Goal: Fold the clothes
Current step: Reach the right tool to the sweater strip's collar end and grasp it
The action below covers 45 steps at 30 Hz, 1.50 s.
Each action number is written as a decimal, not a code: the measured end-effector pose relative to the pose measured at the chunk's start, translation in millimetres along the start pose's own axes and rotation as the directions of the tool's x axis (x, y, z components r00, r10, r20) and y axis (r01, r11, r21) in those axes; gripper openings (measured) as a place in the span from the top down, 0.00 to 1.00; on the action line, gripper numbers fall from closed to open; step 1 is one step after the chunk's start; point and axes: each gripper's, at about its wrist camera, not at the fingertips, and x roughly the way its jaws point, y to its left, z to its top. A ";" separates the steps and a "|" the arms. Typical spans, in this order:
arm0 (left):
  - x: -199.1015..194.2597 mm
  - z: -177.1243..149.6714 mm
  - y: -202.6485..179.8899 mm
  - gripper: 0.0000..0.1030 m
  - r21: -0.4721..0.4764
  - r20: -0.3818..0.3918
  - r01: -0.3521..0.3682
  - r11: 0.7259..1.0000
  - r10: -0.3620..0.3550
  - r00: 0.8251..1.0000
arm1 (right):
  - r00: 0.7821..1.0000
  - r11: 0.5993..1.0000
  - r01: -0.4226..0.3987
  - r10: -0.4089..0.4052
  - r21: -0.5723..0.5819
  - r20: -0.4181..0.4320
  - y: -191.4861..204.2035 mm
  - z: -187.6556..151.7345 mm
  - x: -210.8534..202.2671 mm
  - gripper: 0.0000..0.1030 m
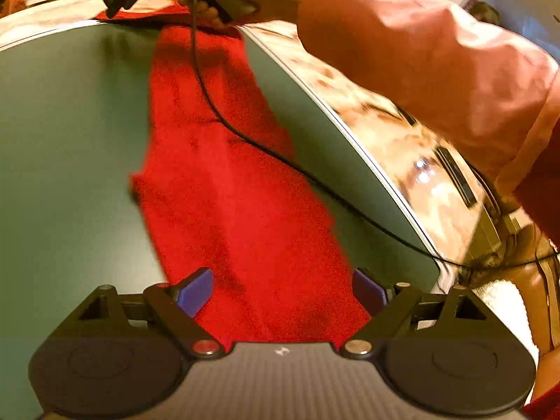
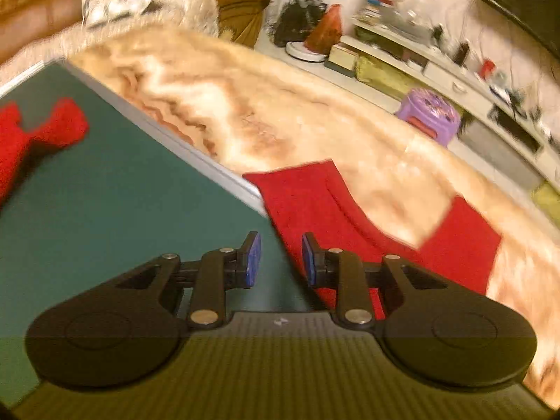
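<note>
A purple stool (image 2: pixel 428 113) stands beside a marbled floor (image 2: pixel 280 105).

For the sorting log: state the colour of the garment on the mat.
Solid red garment, no pattern; the left wrist view shows it best.

We see a red fleecy garment (image 1: pixel 224 182) stretched long and narrow across the green table top (image 1: pixel 70 140), a few soft creases along it. One end (image 2: pixel 315 210) hangs past the table's corner over the marbled floor.

Cream rug (image 2: pixel 315 105), brown sofa (image 2: pixel 42 7)
</note>
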 end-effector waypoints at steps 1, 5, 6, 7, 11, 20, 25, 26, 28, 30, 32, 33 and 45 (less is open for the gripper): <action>-0.6 3.0 5.3 0.12 -0.002 0.005 -0.004 1.000 0.004 1.000 | 1.000 1.000 -0.002 0.002 -0.013 0.004 1.9 3.8 8.6 0.70; -0.4 11.9 19.9 0.12 -0.009 0.022 -0.030 1.000 0.030 0.999 | 0.999 0.999 -0.041 0.041 -0.014 -0.019 1.8 15.2 42.3 0.70; 0.3 12.9 21.9 0.12 -0.010 0.023 -0.037 0.999 0.038 0.999 | 0.999 0.999 -0.041 0.041 -0.010 -0.024 0.3 17.4 44.9 0.70; 1.0 12.6 24.1 0.12 -0.011 0.026 -0.041 0.999 0.041 0.999 | 0.999 0.999 -0.044 0.044 -0.004 -0.031 -1.4 19.9 47.5 0.70; 0.3 7.8 24.2 0.11 -0.028 0.045 -0.043 0.999 0.044 0.998 | 0.998 0.998 -0.063 0.064 0.022 -0.029 -17.0 27.4 48.1 0.98; 5.6 1.0 18.5 0.07 -0.008 0.064 -0.042 0.999 0.043 0.997 | 0.983 0.908 0.081 -0.142 0.411 0.119 -148.7 27.4 23.3 0.98; 10.5 2.6 13.5 0.02 0.018 0.064 -0.038 0.999 0.037 0.997 | 0.960 0.758 0.210 -0.280 0.617 0.018 -212.3 -10.1 39.4 0.98; 11.4 3.1 12.4 0.02 0.022 0.064 -0.040 0.999 0.039 0.997 | 0.953 0.728 0.235 -0.302 0.645 -0.006 -220.1 -19.4 43.0 0.98; 15.6 5.5 8.2 0.02 0.025 0.062 -0.047 0.999 0.045 0.997 | 0.947 0.682 0.261 -0.317 0.684 -0.045 -230.8 -35.9 50.2 0.98; 17.0 5.4 5.7 0.02 0.029 0.061 -0.056 0.998 0.054 0.997 | 0.941 0.646 0.283 -0.328 0.709 -0.076 -238.3 -49.8 55.8 0.98; 16.0 4.7 4.3 0.02 0.034 0.061 -0.063 0.997 0.061 0.996 | 0.933 0.602 0.305 -0.343 0.738 -0.107 -245.7 -63.1 59.7 0.97; 15.4 4.2 3.4 0.02 0.038 0.062 -0.067 0.997 0.064 0.996 | 0.936 0.592 0.298 -0.336 0.749 -0.107 -248.5 -67.6 60.9 0.97; 13.3 -1.2 1.6 0.01 0.036 0.077 -0.081 0.996 0.078 0.994 | 0.973 0.633 0.144 -0.231 0.761 0.008 -242.1 -62.6 50.0 0.78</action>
